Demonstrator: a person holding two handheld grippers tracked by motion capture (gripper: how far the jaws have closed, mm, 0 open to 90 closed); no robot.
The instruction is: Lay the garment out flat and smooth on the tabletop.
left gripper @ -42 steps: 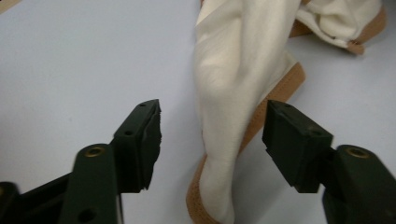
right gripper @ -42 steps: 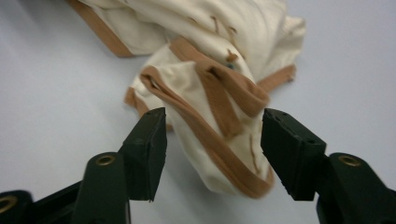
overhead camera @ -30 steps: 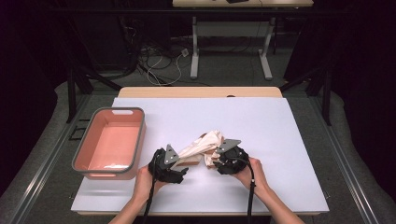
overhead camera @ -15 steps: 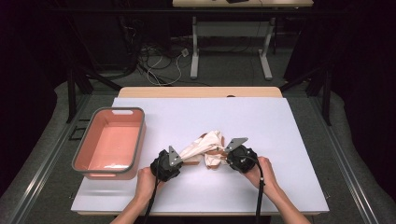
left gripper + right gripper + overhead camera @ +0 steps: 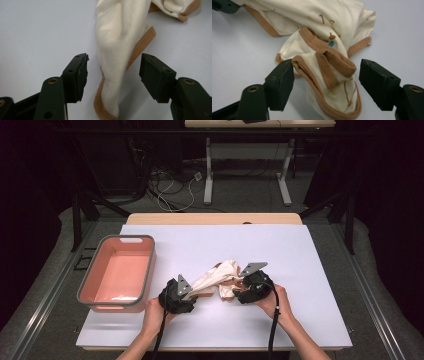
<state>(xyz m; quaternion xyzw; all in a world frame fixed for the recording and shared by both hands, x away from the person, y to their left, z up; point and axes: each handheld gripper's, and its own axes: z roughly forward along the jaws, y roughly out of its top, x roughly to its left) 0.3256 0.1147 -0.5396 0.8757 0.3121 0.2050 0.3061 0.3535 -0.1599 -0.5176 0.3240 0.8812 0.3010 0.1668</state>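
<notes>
Near the white table's (image 5: 310, 270) front edge, the crumpled cream garment with tan trim (image 5: 217, 277) lies between both grippers' (image 5: 113, 75) (image 5: 325, 80) just-reopened, unpressing jaws, so closing on bunched folds risks an uneven, slipping grip.

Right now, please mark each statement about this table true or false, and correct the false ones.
1. The cream cloth lies on the white table, between the two grippers. True.
2. The cloth is inside the pink tub. False: the tub holds no cloth and stands to the left of it.
3. The left gripper has its fingers pressed shut on the cloth. False: the cloth lies between them, with gaps on both sides; they have just been opening.
4. The cloth has a brown trim. True.
5. The right gripper is open around a bunched end of the cloth. True.
</notes>
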